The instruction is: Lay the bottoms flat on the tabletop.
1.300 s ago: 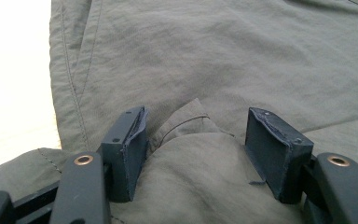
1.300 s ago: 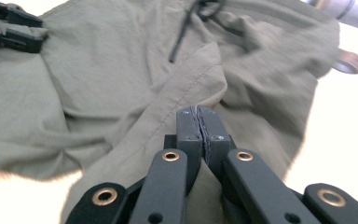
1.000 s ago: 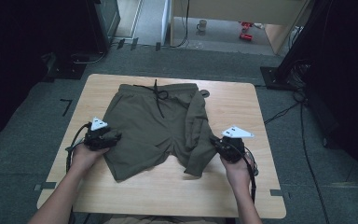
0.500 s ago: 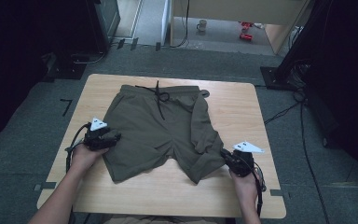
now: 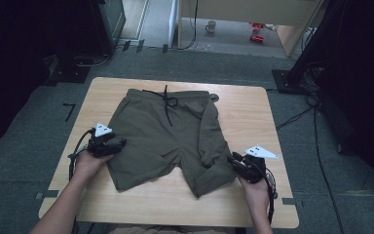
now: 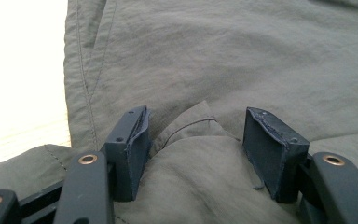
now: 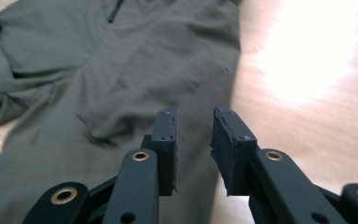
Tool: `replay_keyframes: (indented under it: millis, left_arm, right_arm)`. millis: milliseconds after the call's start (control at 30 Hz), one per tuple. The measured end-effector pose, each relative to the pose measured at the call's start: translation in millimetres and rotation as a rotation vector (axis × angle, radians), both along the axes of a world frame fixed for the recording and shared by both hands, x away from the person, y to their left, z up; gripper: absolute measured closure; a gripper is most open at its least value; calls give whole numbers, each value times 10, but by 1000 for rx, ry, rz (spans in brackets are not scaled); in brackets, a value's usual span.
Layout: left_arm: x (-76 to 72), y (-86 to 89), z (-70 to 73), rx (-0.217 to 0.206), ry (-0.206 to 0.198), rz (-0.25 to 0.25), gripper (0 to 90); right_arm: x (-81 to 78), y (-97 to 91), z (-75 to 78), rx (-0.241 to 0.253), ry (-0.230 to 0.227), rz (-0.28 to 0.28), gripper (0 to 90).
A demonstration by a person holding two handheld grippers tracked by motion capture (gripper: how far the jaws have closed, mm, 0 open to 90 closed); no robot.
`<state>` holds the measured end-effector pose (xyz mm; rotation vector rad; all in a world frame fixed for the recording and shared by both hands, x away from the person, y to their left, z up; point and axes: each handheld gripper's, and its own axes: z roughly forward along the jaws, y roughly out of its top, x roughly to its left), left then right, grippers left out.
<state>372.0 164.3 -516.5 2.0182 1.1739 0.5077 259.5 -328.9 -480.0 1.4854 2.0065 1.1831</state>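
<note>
Shorts (image 6: 242,60) fold between left tongs (image 6: 198,140)

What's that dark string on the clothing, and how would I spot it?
Start at the wooden table, where olive-green shorts lie spread flat. At their far edge, on the waistband, a black drawstring hangs down the middle in a loose knot. It is the one thin dark cord against the plain green cloth.

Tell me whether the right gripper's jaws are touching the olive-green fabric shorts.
Apart. In the right gripper view the right gripper has jaws that have just been opening, with an empty gap between them above the shorts.
</note>
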Motion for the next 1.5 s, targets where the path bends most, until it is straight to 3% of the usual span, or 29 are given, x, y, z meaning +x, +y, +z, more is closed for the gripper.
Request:
replay_keyframes:
  millis: [233, 467, 600, 933, 1133, 1267, 1333, 1500]
  left_arm:
    - [0, 4, 0, -3, 1, -1, 410]
    - [-1, 0, 0, -1, 0, 0, 410]
    - [-1, 1, 0, -1, 0, 0, 410]
    - [-2, -1, 1, 2, 0, 0, 410]
    - [-1, 0, 0, 0, 0, 0, 409]
    - [-1, 1, 0, -1, 0, 0, 409]
    - [-1, 1, 0, -1, 0, 0, 409]
    - [-1, 0, 1, 0, 1, 0, 409]
  right_arm:
    - [91, 226, 27, 8, -5, 62, 704]
    - [117, 378, -34, 21, 29, 113, 668]
    - [112, 493, -95, -6, 34, 148, 655]
    - [172, 731, -246, -77, 55, 175, 500]
    - [237, 775, -346, -145, 72, 149, 614]
    - [264, 746, -335, -172, 63, 130, 785]
    - [283, 712, -306, -170, 67, 112, 832]
    - [301, 551, -157, -150, 48, 58, 852]
